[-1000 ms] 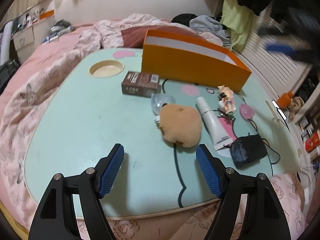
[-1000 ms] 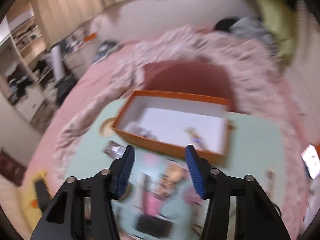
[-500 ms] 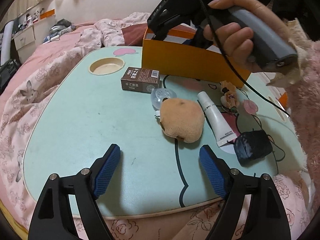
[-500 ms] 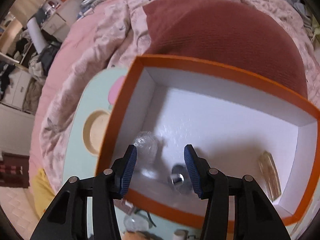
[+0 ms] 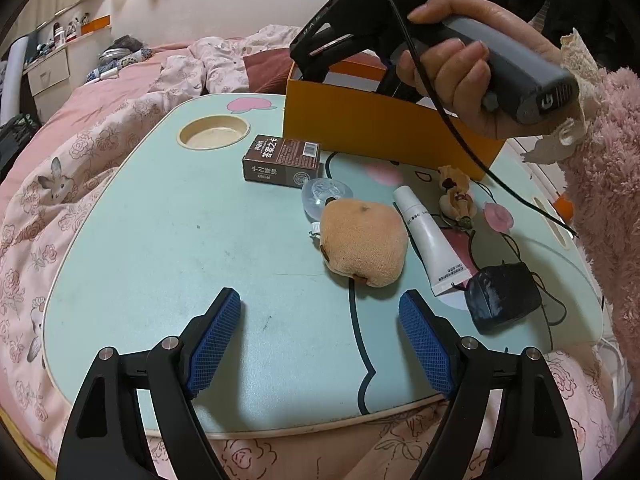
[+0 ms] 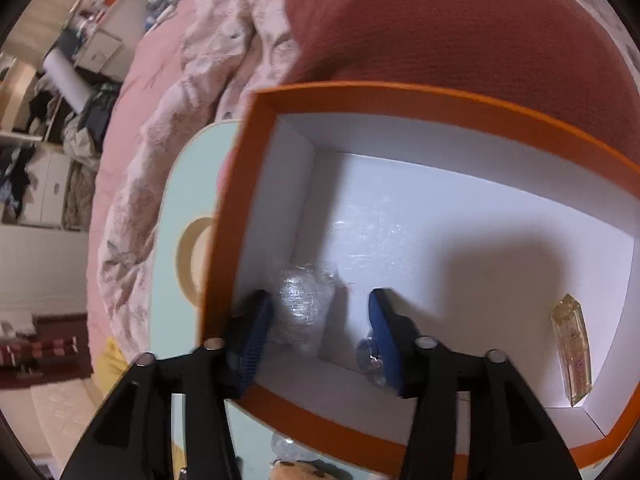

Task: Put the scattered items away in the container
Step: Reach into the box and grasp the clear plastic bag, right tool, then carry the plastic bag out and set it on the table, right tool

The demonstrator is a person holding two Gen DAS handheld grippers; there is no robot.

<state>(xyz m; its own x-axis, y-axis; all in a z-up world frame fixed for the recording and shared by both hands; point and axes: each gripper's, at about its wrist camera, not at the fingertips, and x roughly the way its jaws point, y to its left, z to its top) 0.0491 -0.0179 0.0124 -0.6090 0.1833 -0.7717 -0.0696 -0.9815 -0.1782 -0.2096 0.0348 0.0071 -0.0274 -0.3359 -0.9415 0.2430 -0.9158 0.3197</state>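
Observation:
An orange box with a white inside stands at the far side of a mint lap table. On the table lie a brown carton, a tan plush, a white tube, a clear round case, a small doll and a black pouch. My left gripper is open and empty, low over the table's near edge. My right gripper is open inside the box, over a bubble-wrapped item. A small clear item and a gold bottle lie in the box.
A round cup recess sits in the table's far left corner. Pink bedding surrounds the table, with a dark red pillow behind the box. The hand holding the right gripper hangs over the box, trailing a black cable.
My right gripper has swung from above the table down into the orange box and sits lower and closer to the left wall. My left gripper has barely moved.

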